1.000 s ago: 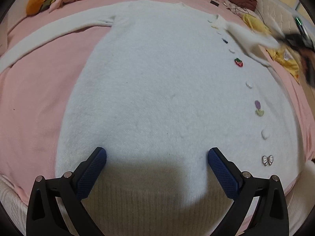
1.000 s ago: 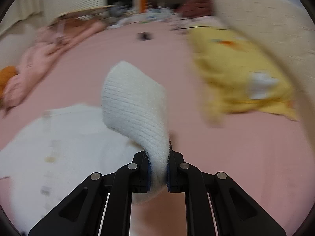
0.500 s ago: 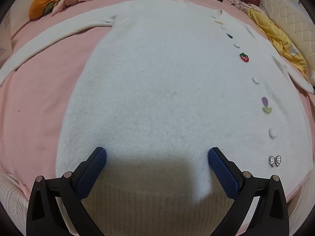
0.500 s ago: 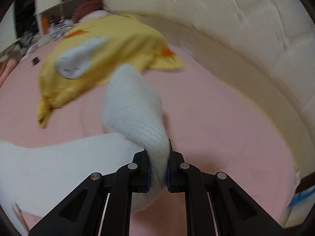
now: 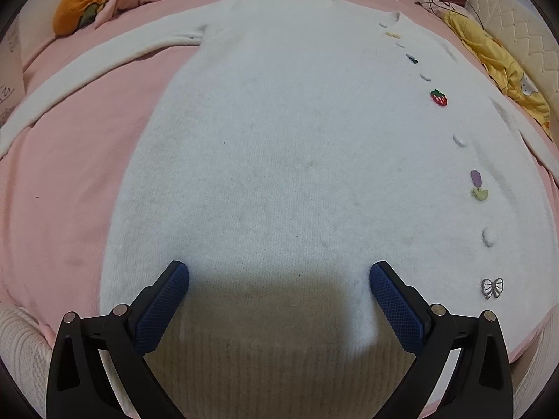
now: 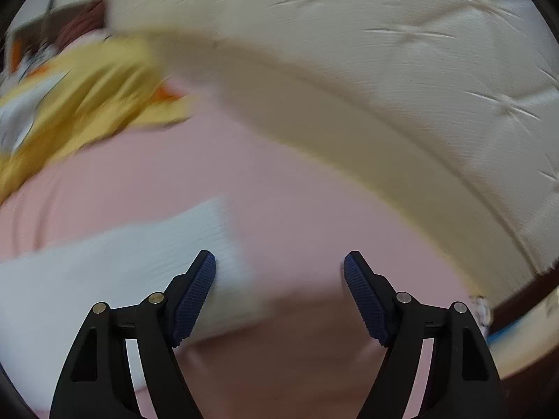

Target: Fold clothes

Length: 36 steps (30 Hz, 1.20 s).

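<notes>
A white cardigan [image 5: 279, 146] lies spread flat and unfolded on the pink bed [image 5: 63, 188], both sleeves out; the left gripper [image 5: 279, 300] hovers wide open over its hem, the right gripper [image 6: 279, 279] is opening, its sleeve cuff [image 6: 195, 241] released, so folding has barely begun

pink bed sheet [image 5: 70, 181], cream tufted headboard [image 6: 401, 80]
</notes>
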{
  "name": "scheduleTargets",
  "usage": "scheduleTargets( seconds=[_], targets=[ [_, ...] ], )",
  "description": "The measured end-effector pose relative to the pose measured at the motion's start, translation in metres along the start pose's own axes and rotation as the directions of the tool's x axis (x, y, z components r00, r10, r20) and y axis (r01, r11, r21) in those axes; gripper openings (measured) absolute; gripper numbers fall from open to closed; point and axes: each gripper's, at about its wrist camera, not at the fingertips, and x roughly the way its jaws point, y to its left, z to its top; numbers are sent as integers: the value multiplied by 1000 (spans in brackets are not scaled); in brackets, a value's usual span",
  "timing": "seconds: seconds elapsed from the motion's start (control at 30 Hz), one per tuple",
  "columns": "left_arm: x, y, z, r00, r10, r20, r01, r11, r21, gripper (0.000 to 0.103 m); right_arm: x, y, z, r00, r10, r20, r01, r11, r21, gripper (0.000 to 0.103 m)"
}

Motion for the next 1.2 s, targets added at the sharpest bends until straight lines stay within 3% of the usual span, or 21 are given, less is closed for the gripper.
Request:
scheduleTargets(
  seconds=[0.07, 0.1, 0.17, 0.23, 0.3, 0.33, 0.37, 0.43, 0.47, 0.5, 0.57, 0.6, 0.7, 0.77, 0.9, 0.97, 1.0, 1.07, 1.1, 1.17, 1.2],
  targets=[
    [-1, 1, -2, 1000, 2, 3, -2, 1000, -2, 103, -18, -18, 3, 990, 135, 43, -139, 986, 96, 76],
    [-1, 1, -2, 1000, 3, 5, -3, 1000, -2, 103, -26, -14, 0, 963, 262, 59, -267, 960, 86, 76],
    [-1, 1, -5, 1000, 4, 7, -4, 1000, -2, 103, -42, -8, -5, 861, 501, 85, -507, 860, 62, 76],
    [-2, 1, -7, 1000, 5, 6, -5, 1000, -4, 103, -36, 18, -18, 768, 640, -22, -641, 768, -11, 76],
    [-2, 0, -8, 1000, 5, 5, -5, 1000, -5, 103, -20, 39, -36, 779, 607, -160, -622, 779, -75, 74],
    [-2, 0, -8, 1000, 4, 5, -4, 1000, -5, 103, -9, 41, -44, 824, 533, -193, -557, 825, -98, 61],
    [-2, 0, -8, 1000, 4, 6, -4, 1000, -5, 103, -7, 34, -45, 835, 525, -167, -542, 837, -76, 54],
    [-2, 1, -7, 1000, 2, 9, -2, 1000, -5, 103, -14, 14, -39, 884, 452, -114, -451, 892, 41, 48],
    [-2, 2, -5, 1000, 2, 9, -2, 1000, -4, 103, -21, 12, -35, 917, 387, -100, -383, 922, 55, 50],
    [-2, 3, -5, 1000, 2, 9, -2, 1000, -4, 103, -39, 19, -29, 971, 232, -58, -233, 972, -22, 51],
    [-2, 3, -5, 1000, 5, 10, -5, 1000, -1, 103, -75, 34, -33, 976, 216, 24, -210, 966, -148, 51],
    [-3, 4, -5, 1000, 4, 11, -4, 1000, -2, 103, -93, 41, -35, 975, 212, 66, -194, 958, -209, 52],
    [-3, 4, -5, 1000, 4, 20, -4, 1000, -1, 103, -162, 72, -55, 906, 423, 34, -398, 874, -278, 59],
    [-4, 3, -6, 1000, 8, 27, -8, 1000, 3, 103, -226, 104, -97, 815, 578, -38, -553, 758, -346, 61],
    [-9, 4, -10, 999, 14, 51, -15, 1000, 20, 103, -310, 166, -195, 667, 711, -221, -719, 538, -439, 70],
    [-13, 3, -11, 998, 20, 66, -22, 999, 30, 103, -340, 193, -251, 626, 703, -336, -763, 463, -451, 70],
    [-14, 4, -12, 997, 22, 71, -24, 999, 32, 103, -349, 204, -277, 622, 683, -383, -771, 448, -452, 70],
    [-9, 2, -10, 998, 14, 56, -16, 999, 30, 103, -359, 218, -322, 664, 600, -447, -745, 477, -467, 70],
    [-7, 2, -9, 999, 9, 45, -11, 1000, 28, 103, -356, 225, -335, 704, 546, -454, -709, 513, -484, 73],
    [-8, 1, -5, 1000, 13, 13, -14, 999, 36, 103, -370, 216, -346, 755, 532, -384, -655, 575, -491, 73],
    [-12, -1, -4, 1000, 14, -2, -14, 999, 36, 103, -376, 214, -346, 761, 512, -398, -648, 585, -488, 73]
  ],
)
